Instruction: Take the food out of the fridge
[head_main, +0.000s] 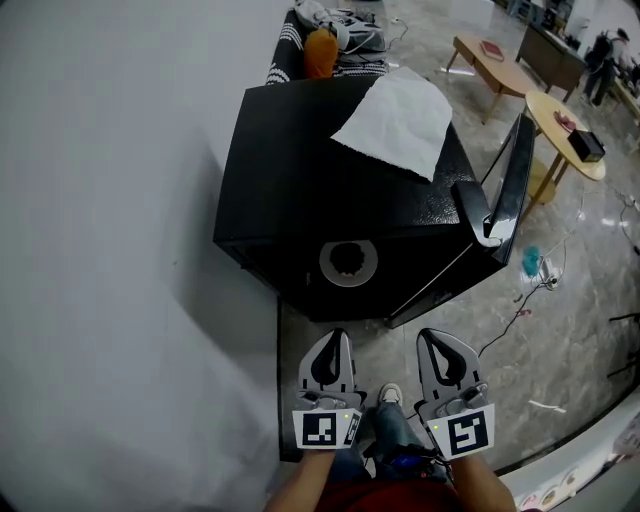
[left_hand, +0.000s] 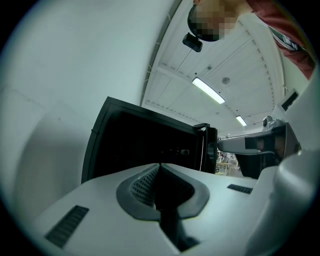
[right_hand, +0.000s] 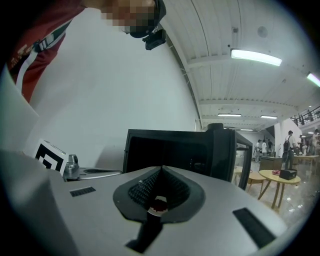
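**Two clenched grippers short of an open fridge, food unseen**

Both tools are held low and side by side in front of a black fridge (head_main: 300, 170). The left gripper (head_main: 337, 334) and the right gripper (head_main: 428, 336) each have their jaws pressed together on nothing. A tiny red-and-white speck shows in the hollow behind the right gripper's tips, too small to identify.

Likely trouble: jaws that reach in closed would shove or topple the food instead of gripping it. The dark cavity also hides what they would meet. The open door (head_main: 515, 175) stands at the right, on the right gripper's side, and a wide reach could knock it. A white cloth (head_main: 395, 120) lies on the fridge top and could be dragged off.

No food can be made out. A pale round shape (head_main: 348, 262) shows at the fridge front, ahead of the grippers and apart from them. I cannot tell what it is.
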